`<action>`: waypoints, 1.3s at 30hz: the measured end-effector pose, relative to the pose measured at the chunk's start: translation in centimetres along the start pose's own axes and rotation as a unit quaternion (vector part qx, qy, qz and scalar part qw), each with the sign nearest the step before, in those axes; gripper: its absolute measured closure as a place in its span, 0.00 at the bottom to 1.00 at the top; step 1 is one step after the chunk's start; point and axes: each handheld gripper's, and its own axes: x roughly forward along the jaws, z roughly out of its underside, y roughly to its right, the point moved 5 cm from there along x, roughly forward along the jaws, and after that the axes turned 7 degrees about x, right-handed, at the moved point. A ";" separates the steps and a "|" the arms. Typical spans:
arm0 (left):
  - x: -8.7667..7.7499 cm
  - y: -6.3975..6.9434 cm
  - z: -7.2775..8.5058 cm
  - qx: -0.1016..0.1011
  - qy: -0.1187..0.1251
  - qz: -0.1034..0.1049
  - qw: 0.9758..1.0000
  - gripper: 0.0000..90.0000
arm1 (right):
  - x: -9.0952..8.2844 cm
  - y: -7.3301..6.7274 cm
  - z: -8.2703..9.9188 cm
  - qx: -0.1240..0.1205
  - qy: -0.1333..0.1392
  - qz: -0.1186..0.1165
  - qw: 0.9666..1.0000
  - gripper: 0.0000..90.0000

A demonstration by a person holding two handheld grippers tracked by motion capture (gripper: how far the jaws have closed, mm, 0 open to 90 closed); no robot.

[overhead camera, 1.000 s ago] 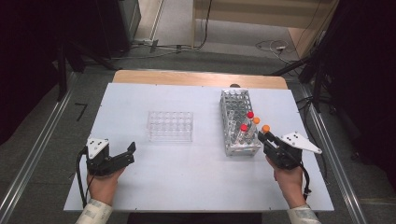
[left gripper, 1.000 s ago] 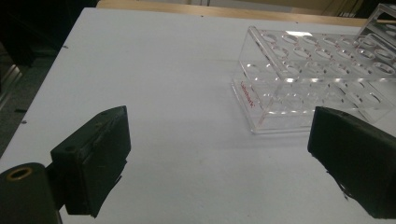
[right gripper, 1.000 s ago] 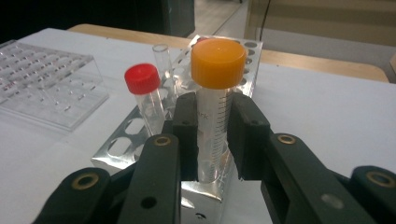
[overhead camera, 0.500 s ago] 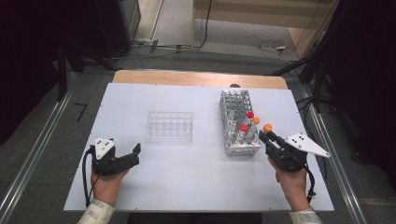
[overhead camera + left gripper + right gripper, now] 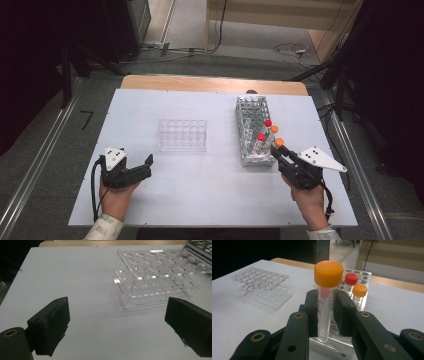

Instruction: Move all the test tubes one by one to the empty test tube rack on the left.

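My right gripper is shut on a clear tube with an orange cap, held upright just above the near end of the metal-framed rack. In the high view that tube's orange cap sits at the right gripper. Two red-capped tubes and another orange-capped tube stand in that rack. My left gripper rests open near the table's front left, its jaws wide apart. The empty clear plastic rack lies ahead of it.
The white table top ends in a wooden strip at the far side. The clear rack stands mid-table, left of the metal-framed rack. Cables lie on the floor beyond.
My right gripper has drawn back a little towards the near right with the orange-capped tube. My left hand has shifted slightly to the right.
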 end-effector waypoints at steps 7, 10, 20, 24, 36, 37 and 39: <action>0.2 0.4 -0.2 0.003 -0.001 0.005 1.000 0.08 | 0.3 -1.4 0.4 -0.007 -0.009 -0.020 1.000 0.79; 0.5 0.5 -0.5 -0.003 -0.002 0.008 1.000 0.07 | 0.6 -2.2 0.7 -0.012 -0.014 -0.029 0.999 0.80; 1.2 2.1 -1.7 0.010 0.001 0.029 1.000 0.08 | 2.8 -4.7 1.9 -0.030 -0.044 -0.061 0.997 0.80; 1.6 3.3 -2.4 0.017 0.003 0.040 0.999 0.09 | 3.4 -5.5 2.2 -0.034 -0.051 -0.069 0.996 0.79; 2.2 9.3 -5.5 0.027 0.014 0.141 0.989 0.23 | 6.7 -8.2 2.3 -0.048 -0.066 -0.096 0.992 0.79; 2.0 9.9 -5.9 0.030 0.017 0.152 0.988 0.23 | 6.7 -8.2 2.3 -0.048 -0.066 -0.096 0.992 0.79; 1.8 11.0 -6.5 0.034 0.020 0.174 0.984 0.27 | 7.5 -8.7 2.4 -0.052 -0.070 -0.097 0.992 0.79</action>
